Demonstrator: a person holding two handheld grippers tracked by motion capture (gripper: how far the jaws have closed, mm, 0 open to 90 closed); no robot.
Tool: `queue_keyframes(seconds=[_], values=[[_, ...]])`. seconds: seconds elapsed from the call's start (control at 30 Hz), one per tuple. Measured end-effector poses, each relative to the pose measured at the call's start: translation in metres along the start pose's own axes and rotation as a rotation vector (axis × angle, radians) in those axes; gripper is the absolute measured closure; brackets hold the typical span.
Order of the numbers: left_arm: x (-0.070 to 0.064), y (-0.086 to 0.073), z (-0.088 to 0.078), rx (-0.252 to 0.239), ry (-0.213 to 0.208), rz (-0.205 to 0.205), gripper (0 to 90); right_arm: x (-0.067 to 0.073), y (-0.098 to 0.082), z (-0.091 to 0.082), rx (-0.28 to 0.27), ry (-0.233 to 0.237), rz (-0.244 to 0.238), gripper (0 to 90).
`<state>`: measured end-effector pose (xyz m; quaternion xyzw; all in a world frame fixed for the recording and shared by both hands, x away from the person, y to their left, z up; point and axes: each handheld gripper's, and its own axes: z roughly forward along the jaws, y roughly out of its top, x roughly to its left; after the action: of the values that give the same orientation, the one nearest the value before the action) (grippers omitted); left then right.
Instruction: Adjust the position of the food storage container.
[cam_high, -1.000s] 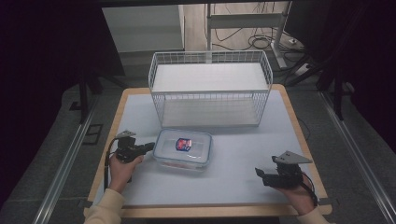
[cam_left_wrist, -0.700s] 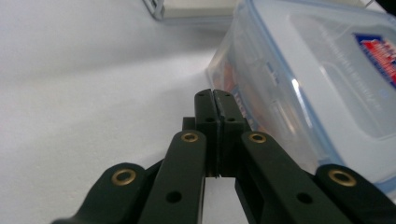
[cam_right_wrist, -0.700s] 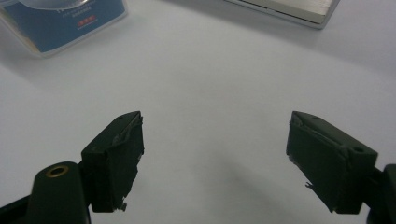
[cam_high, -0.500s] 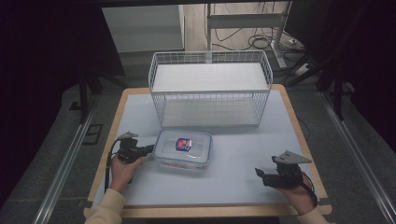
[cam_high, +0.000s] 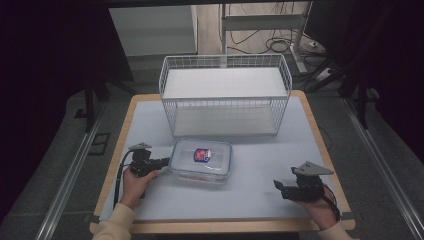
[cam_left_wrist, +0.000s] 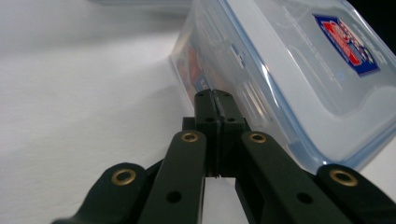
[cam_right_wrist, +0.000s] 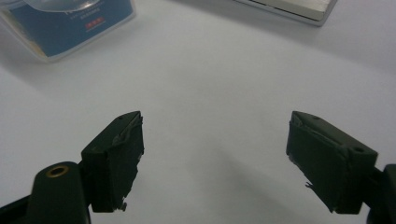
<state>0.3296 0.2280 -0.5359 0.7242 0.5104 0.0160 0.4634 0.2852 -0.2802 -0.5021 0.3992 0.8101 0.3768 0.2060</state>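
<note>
Barely anything is changing against the earlier high-view frames — both hands are sitting in the same spots, and the box (cam_high: 201, 161) is lying just where it was, on the table (cam_high: 260, 200) in front of the wire basket (cam_high: 225, 100), lid on, red-and-blue label up. Left gripper (cam_high: 162, 162) is resting at the box's left end with its jaws pressed fully together; in the left gripper view the closed tips (cam_left_wrist: 215, 100) are meeting the side of the box (cam_left_wrist: 280, 70) right at the lid's latch flap, though whether they are pinching the flap or just pushing against it is too tight to tell. Judging from that, the work in hand is probably unlatching or steadying the box, and the lack of movement suggests a hold, not a finished step — the lid is looking seated all round. Right gripper (cam_high: 279, 186) is waiting well apart from the box, near the table's right front corner, jaws standing wide over bare table (cam_right_wrist: 210, 93) with nothing between them; the corner of the box (cam_right_wrist: 70, 23) is showing far off at top left of its view. Next move likely calls for the right side coming in to help.
</note>
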Motion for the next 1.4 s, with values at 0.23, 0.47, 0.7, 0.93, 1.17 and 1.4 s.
queue_keyframes(seconds=[0.23, 0.47, 0.7, 0.93, 1.17, 1.4], values=[[-0.013, -0.001, 0.008, 0.025, -0.033, 0.026, 89.8, 0.0, 0.0, 0.0, 0.002, 0.002, -0.002, 19.4], [-0.033, -0.002, 0.018, 0.05, -0.072, 0.06, 89.8, 0.0, 0.0, 0.0, 0.004, 0.002, -0.003, 19.3], [-0.047, -0.002, 0.025, 0.066, -0.088, 0.091, 89.7, 0.001, 0.0, 0.001, 0.006, 0.002, -0.006, 19.4], [-0.055, -0.003, 0.03, 0.059, -0.065, 0.101, 89.7, 0.0, 0.0, 0.0, 0.005, -0.003, -0.005, 19.4], [-0.051, -0.005, 0.021, 0.048, -0.046, 0.082, 89.7, -0.001, 0.001, -0.002, -0.005, -0.003, -0.002, 19.3], [-0.047, -0.012, -0.002, -0.003, -0.027, 0.052, 88.9, 0.0, 0.001, -0.002, -0.005, -0.001, -0.005, 19.4]])
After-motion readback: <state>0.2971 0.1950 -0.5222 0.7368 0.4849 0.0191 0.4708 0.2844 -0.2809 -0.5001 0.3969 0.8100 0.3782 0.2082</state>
